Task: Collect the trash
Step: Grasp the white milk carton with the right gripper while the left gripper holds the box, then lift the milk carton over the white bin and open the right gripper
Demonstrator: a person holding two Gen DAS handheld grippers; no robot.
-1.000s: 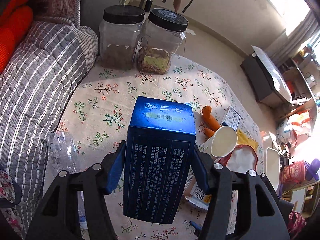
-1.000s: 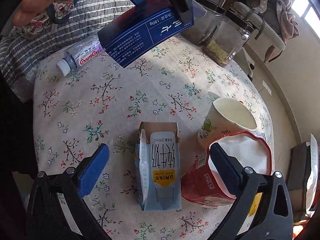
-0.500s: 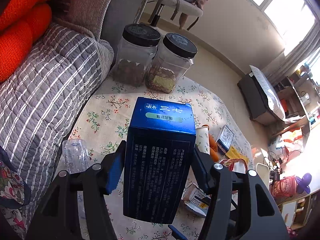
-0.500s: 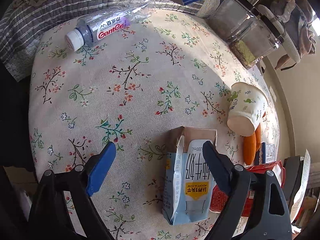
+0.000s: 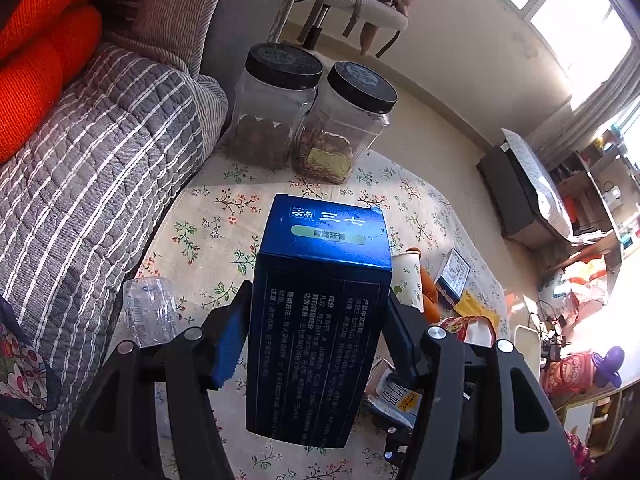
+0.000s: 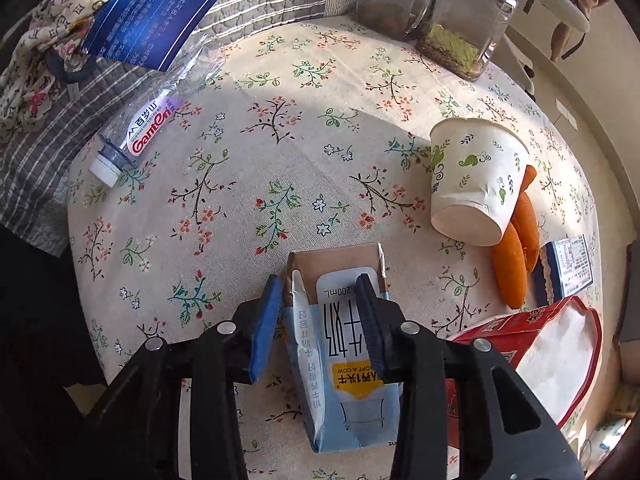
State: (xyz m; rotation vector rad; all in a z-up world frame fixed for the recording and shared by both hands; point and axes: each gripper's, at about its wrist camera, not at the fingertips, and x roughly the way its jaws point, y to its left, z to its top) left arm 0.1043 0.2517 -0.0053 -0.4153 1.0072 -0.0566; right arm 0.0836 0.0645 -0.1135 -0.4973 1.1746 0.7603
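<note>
A floral-clothed table (image 6: 280,128) mid-cleanup: we judge the job barely begun, with one piece of trash in hand and most of it not yet gathered. Our left gripper (image 5: 316,344) has its jaws clamped on the two narrow sides of a dark blue carton (image 5: 320,320), held clear of the table and tipped away from the camera; the same carton shows at the upper left of the right wrist view. Our right gripper (image 6: 316,320) points steeply down over an opened milk carton (image 6: 344,356) lying flat on the cloth. Its jaws have just been closing and now straddle the carton's torn-open end, the left pad just beside the carton's edge and the right pad lying over its printed face; we cannot tell whether either pad presses yet, so we count it as not gripped. Left on the table: a crushed plastic bottle (image 6: 140,132) near the quilted sofa edge, a tipped paper cup (image 6: 476,176) resting against orange pieces (image 6: 512,264), a small blue packet (image 6: 568,268) and a red bag (image 6: 548,348) just right of the milk carton. Two black-lidded jars (image 5: 312,116) stand at the far edge; we judge them keepers. No bin is visible in either view.
</note>
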